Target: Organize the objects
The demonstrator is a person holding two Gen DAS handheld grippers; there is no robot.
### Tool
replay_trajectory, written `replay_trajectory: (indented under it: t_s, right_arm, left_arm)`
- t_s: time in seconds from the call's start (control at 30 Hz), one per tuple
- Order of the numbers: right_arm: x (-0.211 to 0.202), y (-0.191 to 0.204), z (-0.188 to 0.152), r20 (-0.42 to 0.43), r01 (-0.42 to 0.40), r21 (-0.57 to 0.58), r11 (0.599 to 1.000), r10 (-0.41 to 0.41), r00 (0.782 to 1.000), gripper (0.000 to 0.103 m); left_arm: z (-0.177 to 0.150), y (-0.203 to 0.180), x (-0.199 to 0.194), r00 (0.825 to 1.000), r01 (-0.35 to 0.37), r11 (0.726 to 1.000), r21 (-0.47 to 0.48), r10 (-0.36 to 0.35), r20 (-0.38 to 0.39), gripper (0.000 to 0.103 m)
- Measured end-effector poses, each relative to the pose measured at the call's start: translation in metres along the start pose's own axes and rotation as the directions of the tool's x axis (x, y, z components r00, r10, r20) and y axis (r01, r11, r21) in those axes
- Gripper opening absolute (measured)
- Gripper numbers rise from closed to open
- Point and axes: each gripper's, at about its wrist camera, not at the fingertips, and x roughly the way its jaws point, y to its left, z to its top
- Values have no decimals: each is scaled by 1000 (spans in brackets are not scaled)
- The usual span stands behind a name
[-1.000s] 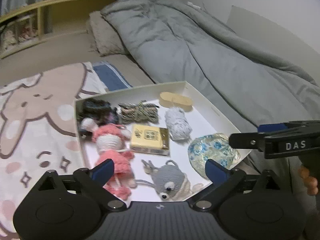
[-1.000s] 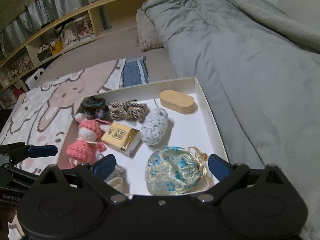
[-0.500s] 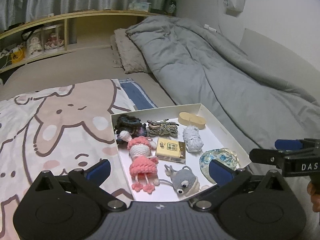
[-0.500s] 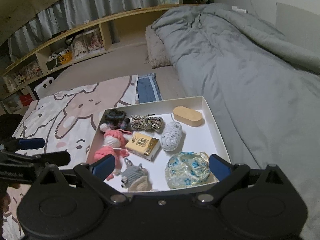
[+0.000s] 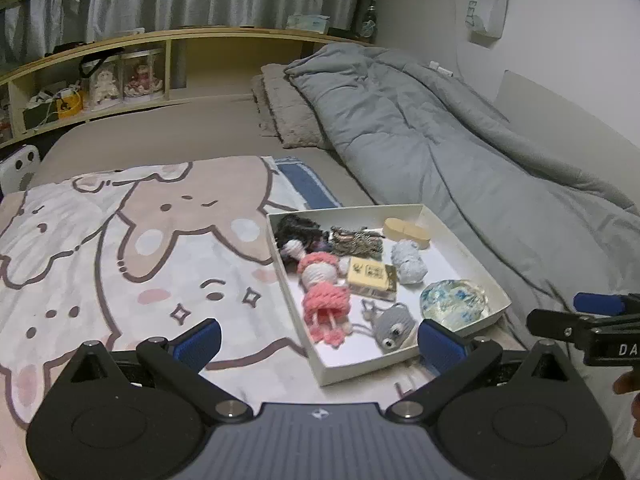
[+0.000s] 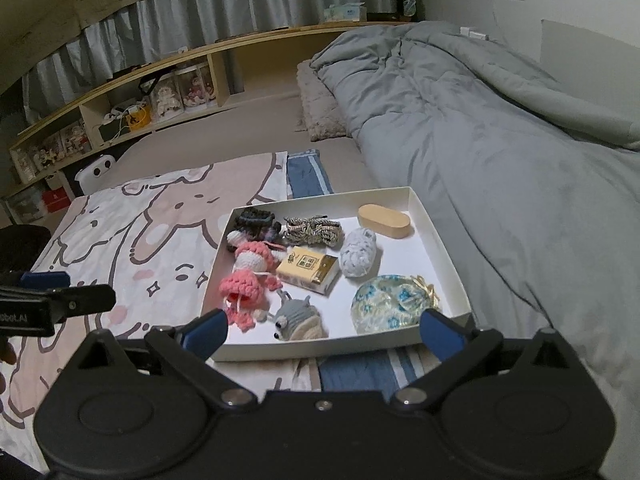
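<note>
Since both the left gripper [image 5: 318, 338] and the right gripper [image 6: 323, 327] hold their jaws wide and empty, the sorting looks done (a judgement): every trinket lies in the shallow white cardboard box [image 6: 440, 236], just ahead of both jaws on the bed.

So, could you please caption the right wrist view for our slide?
Open right gripper hovers before a white box of crocheted toys on the bed.

Bed [image 6: 256, 120] with blanket [image 6: 152, 232], duvet [image 6: 500, 140], box [image 6: 440, 236]

One white box [image 6: 440, 236] holds two crochet dolls [image 6: 246, 280], three yarn bundles [image 6: 358, 258], one pouch [image 6: 390, 304].
</note>
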Motion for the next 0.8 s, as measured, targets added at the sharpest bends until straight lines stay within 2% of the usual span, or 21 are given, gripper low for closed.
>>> replay_trajectory:
  t_s: [0.23, 0.53, 0.8]
  right_arm:
    - [-4, 14, -14, -1, 36, -15, 999, -36, 999, 103]
    - [2, 29, -32, 32, 112, -49, 992, -111, 993, 103]
    - [-2, 25, -33, 52, 99, -13, 995, -98, 994, 103]
  left_arm:
    - [-14, 7, -5, 999, -45, 998, 34, 45, 2, 103]
    - [-26, 12, -6, 999, -48, 998, 42, 49, -17, 103]
    - [-30, 13, -3, 995, -99, 993, 59, 99, -9, 103]
